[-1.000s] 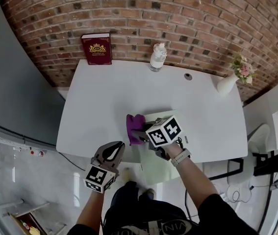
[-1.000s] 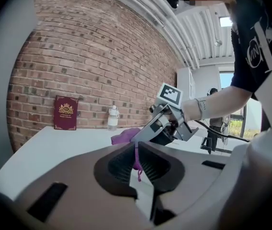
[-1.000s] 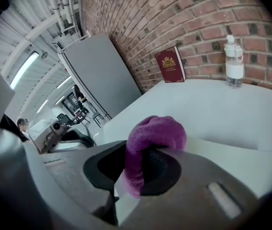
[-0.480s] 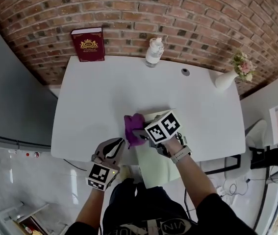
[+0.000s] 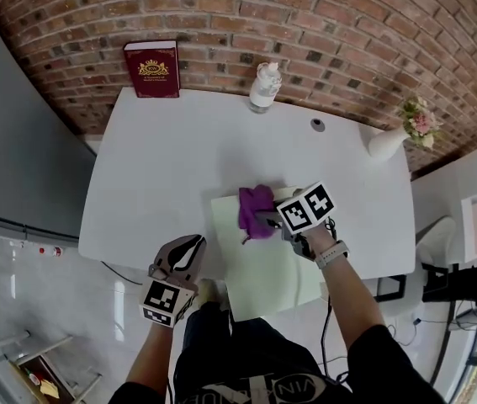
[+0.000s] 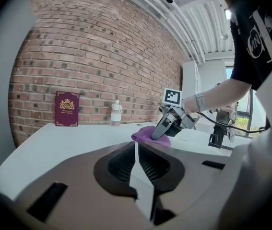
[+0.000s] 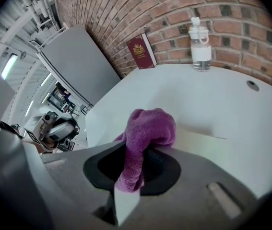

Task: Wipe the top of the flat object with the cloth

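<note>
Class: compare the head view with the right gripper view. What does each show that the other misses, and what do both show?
Head view only: the white vase of pink flowers, and the pale green flat sheet overhanging the white table's near edge.
Right gripper view only: the fluffy purple cloth running down between the jaws of the right gripper, pinched there.
Both: the cloth resting on the sheet, the dark red book, the clear plastic bottle, and the left gripper beyond the table's edge.

Red brick wall (image 5: 322,23) runs across 10 to 2 o'clock, white table (image 5: 162,175) pushed right up against it. Grey panel (image 5: 11,133) at 9 o'clock, shiny pale floor (image 5: 70,310) down around 8.
</note>
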Available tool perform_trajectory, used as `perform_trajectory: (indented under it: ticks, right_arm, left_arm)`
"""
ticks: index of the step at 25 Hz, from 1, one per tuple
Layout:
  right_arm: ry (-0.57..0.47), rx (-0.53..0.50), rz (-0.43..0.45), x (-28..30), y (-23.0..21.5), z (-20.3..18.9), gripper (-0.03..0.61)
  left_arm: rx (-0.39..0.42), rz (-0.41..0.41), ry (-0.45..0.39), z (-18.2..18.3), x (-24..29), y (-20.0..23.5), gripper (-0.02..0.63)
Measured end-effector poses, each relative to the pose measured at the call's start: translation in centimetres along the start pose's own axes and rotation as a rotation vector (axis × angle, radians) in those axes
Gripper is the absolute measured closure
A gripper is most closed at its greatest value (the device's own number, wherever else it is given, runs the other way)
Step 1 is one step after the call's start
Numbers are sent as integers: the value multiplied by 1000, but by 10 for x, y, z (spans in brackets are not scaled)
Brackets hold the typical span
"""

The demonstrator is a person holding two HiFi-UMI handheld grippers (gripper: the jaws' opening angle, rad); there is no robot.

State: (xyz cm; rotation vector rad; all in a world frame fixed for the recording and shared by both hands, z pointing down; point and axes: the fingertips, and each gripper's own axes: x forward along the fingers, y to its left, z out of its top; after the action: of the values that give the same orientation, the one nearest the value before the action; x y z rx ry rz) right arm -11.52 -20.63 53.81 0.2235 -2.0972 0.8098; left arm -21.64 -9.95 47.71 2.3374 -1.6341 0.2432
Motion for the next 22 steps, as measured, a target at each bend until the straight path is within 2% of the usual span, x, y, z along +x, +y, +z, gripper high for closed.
perform_trajectory:
  ticks: [11, 17, 20, 22]
  right_arm:
    - [-8, 49, -66, -46, -61, -24, 515]
    - [-30, 75, -109, -66, -82, -34, 515]
    - [-36, 71, -156, -76, -93, -39, 515]
    - [-40, 38, -230, -85, -101, -43, 515]
  left_arm:
    - [1, 77, -5, 4, -12, -15, 589]
    - [-28, 88, 19, -9, -9, -25, 589]
    - [-33, 80, 22, -14, -7, -32, 589]
    - [-30, 72, 20, -16, -5, -36, 589]
